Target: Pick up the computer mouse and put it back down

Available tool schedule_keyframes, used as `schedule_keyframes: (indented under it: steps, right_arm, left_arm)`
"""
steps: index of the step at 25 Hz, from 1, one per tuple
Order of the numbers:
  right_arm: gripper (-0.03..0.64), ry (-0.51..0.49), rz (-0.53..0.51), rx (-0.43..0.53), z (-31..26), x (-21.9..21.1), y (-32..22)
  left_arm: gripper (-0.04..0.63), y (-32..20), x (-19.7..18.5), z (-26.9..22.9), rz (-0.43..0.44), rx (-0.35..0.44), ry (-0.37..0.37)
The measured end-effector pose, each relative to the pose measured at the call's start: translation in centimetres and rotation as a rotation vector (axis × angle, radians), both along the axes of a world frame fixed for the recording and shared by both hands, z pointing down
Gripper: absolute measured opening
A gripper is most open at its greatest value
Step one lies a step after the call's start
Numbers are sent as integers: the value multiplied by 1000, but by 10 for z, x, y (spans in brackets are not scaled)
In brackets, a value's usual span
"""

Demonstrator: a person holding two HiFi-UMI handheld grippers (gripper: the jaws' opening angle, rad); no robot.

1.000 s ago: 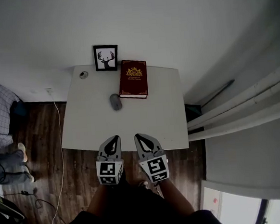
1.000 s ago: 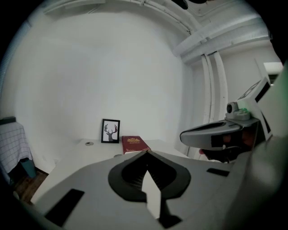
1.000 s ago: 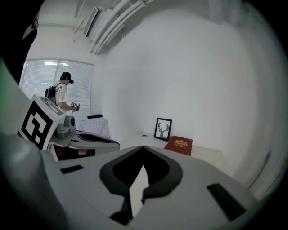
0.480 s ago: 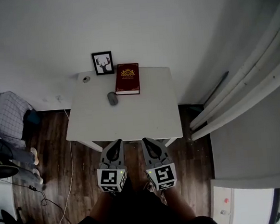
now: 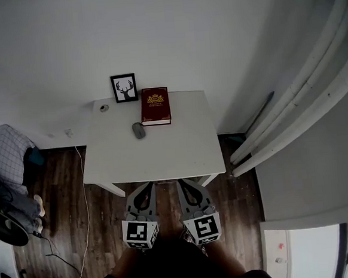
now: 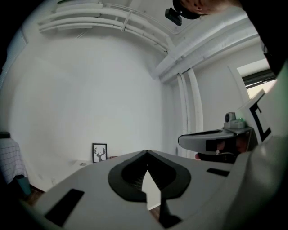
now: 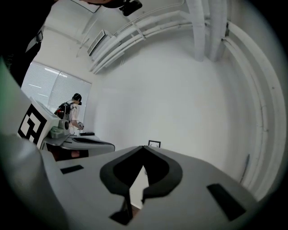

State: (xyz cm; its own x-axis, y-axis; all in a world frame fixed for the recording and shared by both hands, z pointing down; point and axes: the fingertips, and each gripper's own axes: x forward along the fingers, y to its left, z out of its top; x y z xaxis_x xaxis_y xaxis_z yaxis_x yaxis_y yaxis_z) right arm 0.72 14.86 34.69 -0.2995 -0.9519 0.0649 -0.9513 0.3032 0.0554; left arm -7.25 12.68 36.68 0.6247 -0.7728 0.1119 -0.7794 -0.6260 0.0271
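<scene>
left hand-held gripper [image 5: 145, 189]: jaws are pressing together, gripping nothing | right hand-held gripper [image 5: 184, 186]: jaws are pressing together, gripping nothing | computer mouse [image 5: 138, 130]: is lying on the counter [image 5: 163, 160], well ahead of the left hand-held gripper, apart from both | red book [image 5: 155, 105]: is lying just beyond the mouse

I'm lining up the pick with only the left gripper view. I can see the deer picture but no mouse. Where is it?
Observer: The mouse lies on the white table, beside the red book's near left corner.
Operator: Are the grippers above the table?
Observer: No, the left gripper and right gripper are both short of its near edge.
Operator: And the right gripper's jaws?
Observer: Together, with nothing between them.
</scene>
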Motion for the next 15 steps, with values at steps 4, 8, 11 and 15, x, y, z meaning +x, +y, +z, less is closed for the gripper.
schedule_keyframes:
  steps: [4,8,11,15]
  right_arm:
    - [18,-8,-12,-14,5,-18,-6]
    - [18,17,-43,-10,14,-33,-7]
    - [18,18,-54,-7,14,-38,-11]
    - [18,22,-69,-21,15,-47,-13]
  left_arm:
    - [0,-4,-16,4,-15,-10,17]
    - [1,-5,-28,9,-33,-28,17]
    - [0,-7,-33,7,-44,-11,14]
    - [0,-5,-38,8,-48,-21,10]
